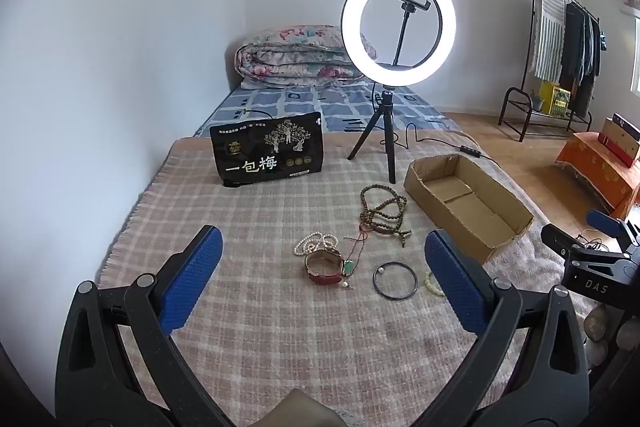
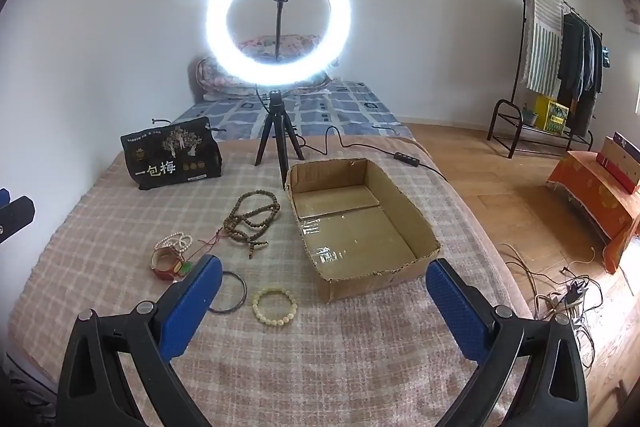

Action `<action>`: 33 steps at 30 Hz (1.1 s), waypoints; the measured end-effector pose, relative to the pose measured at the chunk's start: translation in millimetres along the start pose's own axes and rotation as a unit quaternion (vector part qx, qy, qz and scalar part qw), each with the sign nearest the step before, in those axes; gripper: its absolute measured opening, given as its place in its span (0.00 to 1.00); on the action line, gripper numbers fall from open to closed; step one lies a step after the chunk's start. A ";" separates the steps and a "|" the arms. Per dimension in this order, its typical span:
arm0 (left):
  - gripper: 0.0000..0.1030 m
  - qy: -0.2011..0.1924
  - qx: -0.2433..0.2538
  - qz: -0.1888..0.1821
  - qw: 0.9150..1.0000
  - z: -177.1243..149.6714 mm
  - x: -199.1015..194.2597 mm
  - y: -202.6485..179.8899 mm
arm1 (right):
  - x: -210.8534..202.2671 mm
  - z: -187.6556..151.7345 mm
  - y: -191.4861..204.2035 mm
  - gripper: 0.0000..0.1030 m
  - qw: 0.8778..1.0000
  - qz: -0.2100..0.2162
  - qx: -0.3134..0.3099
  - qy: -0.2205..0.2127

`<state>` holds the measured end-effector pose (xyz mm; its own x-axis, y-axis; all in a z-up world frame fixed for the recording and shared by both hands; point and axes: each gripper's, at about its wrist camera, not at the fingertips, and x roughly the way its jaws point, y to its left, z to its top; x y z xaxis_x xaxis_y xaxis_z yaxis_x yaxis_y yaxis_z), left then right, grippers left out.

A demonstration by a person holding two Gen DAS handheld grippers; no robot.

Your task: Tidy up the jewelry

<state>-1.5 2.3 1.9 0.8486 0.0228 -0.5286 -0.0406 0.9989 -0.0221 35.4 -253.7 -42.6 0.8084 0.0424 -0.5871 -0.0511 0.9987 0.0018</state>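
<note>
Jewelry lies on a plaid blanket (image 1: 260,307). It includes a brown wooden bead necklace (image 1: 384,213) (image 2: 250,217), a white pearl strand (image 1: 314,243) (image 2: 174,241), a red-strap watch (image 1: 324,265) (image 2: 166,263), a green pendant (image 1: 347,269), a black bangle (image 1: 394,263) (image 2: 244,291) and a cream bead bracelet (image 2: 295,307). An empty cardboard box (image 1: 500,191) (image 2: 376,279) sits to their right. My left gripper (image 1: 323,233) hovers open over the watch and pearls. My right gripper (image 2: 324,261) hovers open near the box's front corner. Neither holds anything.
A lit ring light (image 1: 350,23) (image 2: 216,19) on a tripod stands behind the jewelry, its cable trailing right. A black snack bag (image 1: 268,151) (image 2: 170,157) stands at the back left. The bed edge drops to a wooden floor with loose cables (image 2: 560,291) on the right.
</note>
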 end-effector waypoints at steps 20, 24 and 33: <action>1.00 -0.008 0.000 0.002 1.000 6.2 -2.2 -1.5 | 0.6 0.2 0.2 1.00 1.000 0.005 0.001 0.001; 1.00 -0.009 -0.001 0.002 1.000 6.0 -2.6 -1.2 | 0.9 -0.7 1.6 1.00 1.000 0.005 0.000 0.002; 1.00 -0.008 -0.001 0.002 1.000 13.3 0.5 -0.9 | 1.0 -1.9 2.5 1.00 1.000 0.007 0.000 0.003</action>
<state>6.0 1.9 13.0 0.8564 0.0265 -0.5156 -0.0444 0.9988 -0.0225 35.0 -251.3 -44.8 0.8046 0.0554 -0.5913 -0.0621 0.9980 0.0090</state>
